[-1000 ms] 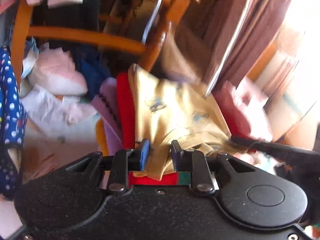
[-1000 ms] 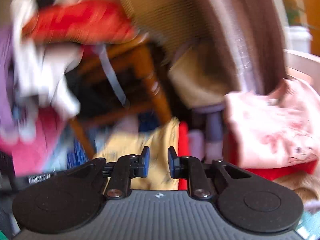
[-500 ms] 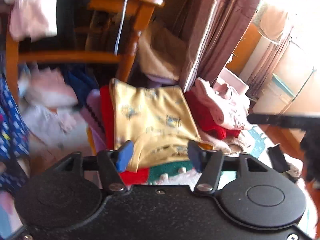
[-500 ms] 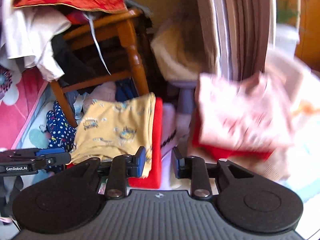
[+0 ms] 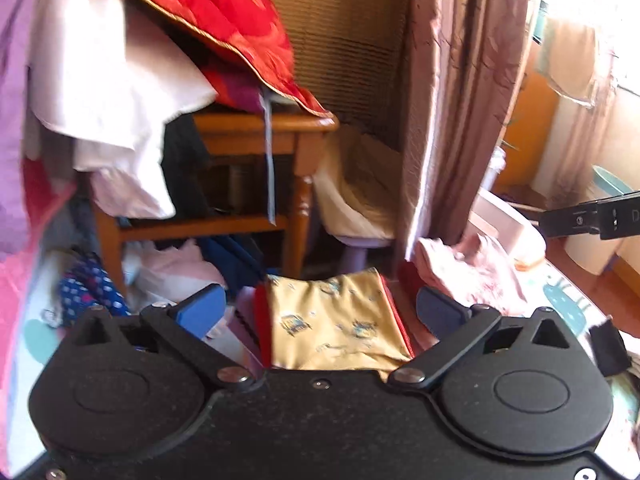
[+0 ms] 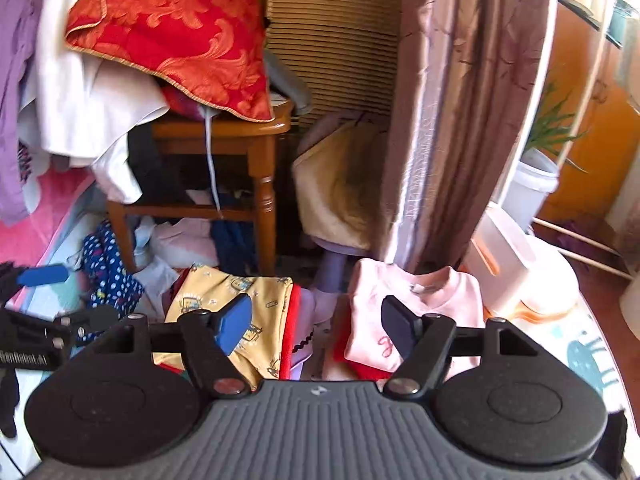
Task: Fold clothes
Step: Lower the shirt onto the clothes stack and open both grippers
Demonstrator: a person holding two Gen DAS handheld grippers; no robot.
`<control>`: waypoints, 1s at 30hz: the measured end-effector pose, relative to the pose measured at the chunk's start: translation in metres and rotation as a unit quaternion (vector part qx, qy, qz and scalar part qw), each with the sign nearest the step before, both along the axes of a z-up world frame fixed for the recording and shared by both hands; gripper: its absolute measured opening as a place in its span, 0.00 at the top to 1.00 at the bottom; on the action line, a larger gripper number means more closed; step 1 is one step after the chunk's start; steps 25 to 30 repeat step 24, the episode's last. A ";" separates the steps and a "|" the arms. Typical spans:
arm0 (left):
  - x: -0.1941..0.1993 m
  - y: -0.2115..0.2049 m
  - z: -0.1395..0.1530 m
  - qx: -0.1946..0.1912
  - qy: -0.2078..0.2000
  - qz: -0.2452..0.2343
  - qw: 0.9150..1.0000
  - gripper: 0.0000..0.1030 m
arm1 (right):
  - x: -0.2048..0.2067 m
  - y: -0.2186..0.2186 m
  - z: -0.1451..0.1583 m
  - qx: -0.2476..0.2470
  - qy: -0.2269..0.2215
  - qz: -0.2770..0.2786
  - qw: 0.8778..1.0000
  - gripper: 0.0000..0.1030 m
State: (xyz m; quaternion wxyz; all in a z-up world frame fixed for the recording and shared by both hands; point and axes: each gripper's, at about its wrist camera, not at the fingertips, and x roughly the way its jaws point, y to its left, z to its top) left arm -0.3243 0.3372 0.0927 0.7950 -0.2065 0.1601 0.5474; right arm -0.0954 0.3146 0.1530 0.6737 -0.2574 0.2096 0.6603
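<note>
A folded yellow printed garment point(image 5: 336, 320) lies on top of a stack with a red one under it; it also shows in the right wrist view point(image 6: 236, 304). A folded pink garment point(image 6: 416, 304) lies on a second stack to its right, also seen in the left wrist view point(image 5: 472, 272). My left gripper point(image 5: 320, 312) is open and empty, raised above the yellow garment. My right gripper point(image 6: 316, 324) is open and empty, raised between the two stacks.
A wooden chair point(image 6: 256, 168) piled with a red cushion point(image 6: 180, 36) and white cloth stands behind the stacks. Loose clothes, one blue with dots point(image 6: 108, 268), lie under it. A brown curtain point(image 6: 460, 120) hangs at right, with a white bin point(image 6: 516, 256) beside it.
My left gripper let go of the yellow garment, opened wide and lifted back. My right gripper also opened and drew back. The pink garment now lies still on its stack.
</note>
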 end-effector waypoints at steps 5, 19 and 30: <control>-0.004 -0.006 0.006 -0.015 0.024 0.011 1.000 0.00 | -0.023 -0.008 0.003 0.012 0.041 0.004 0.999 0.17; 0.007 -0.034 -0.020 -0.077 0.114 0.011 0.990 0.00 | -0.042 -0.030 -0.043 -0.097 0.042 0.070 0.992 0.17; 0.008 -0.038 -0.020 -0.074 0.119 0.024 0.990 0.00 | -0.048 -0.033 -0.051 -0.115 0.038 0.070 0.990 0.17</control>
